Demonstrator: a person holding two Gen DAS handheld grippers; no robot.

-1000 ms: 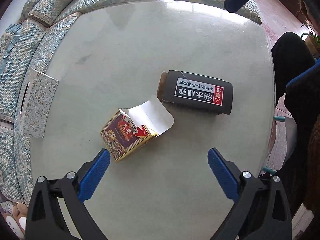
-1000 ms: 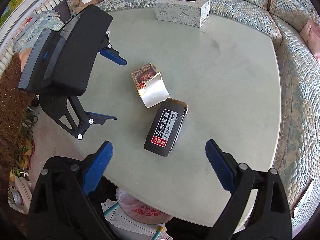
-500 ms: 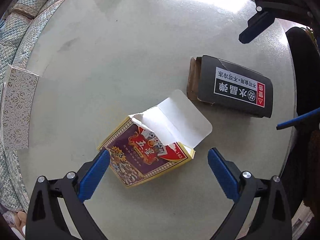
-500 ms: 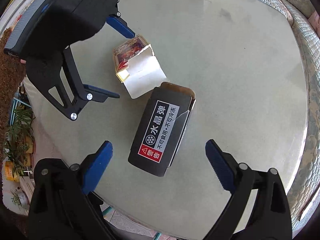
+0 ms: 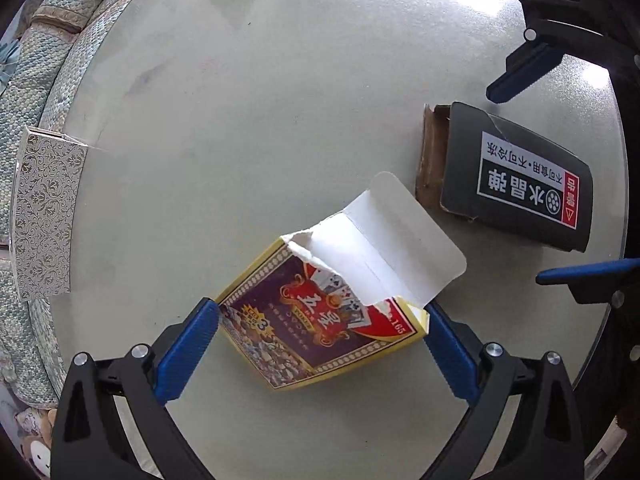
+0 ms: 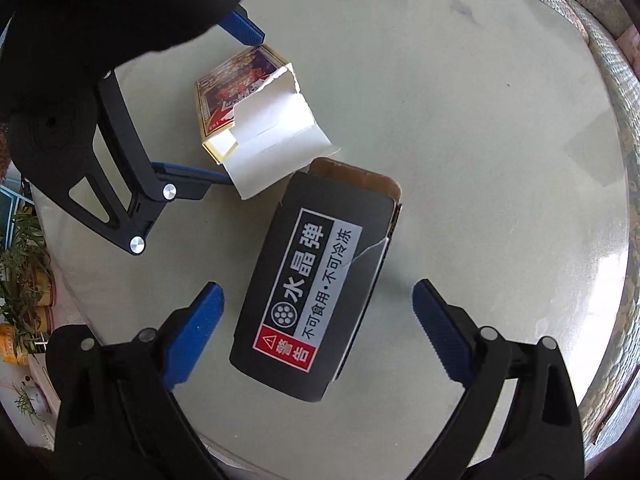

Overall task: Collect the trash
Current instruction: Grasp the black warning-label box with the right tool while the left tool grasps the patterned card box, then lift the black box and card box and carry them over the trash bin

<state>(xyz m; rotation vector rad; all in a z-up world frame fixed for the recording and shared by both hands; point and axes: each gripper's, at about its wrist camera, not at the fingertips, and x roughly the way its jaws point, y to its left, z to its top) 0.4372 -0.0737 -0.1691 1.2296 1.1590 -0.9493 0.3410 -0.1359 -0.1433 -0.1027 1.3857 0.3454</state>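
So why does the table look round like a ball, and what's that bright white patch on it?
Both wrist views use fisheye lenses, which bulge the table and curve its edges. In the left wrist view, glare whitens the far tabletop; in the right wrist view, it shines along the right rim. Both boxes' print stays sharp.

We see two empty boxes lying flat on the table. The card box (image 5: 316,324) is yellow-edged with a red and purple printed face, its top torn open and a white flap folded out toward the black box (image 6: 316,280), its tip very close to that box's open end. The black box is longer, carries a white label with black characters and a red warning patch, and shows brown cardboard at its open end.
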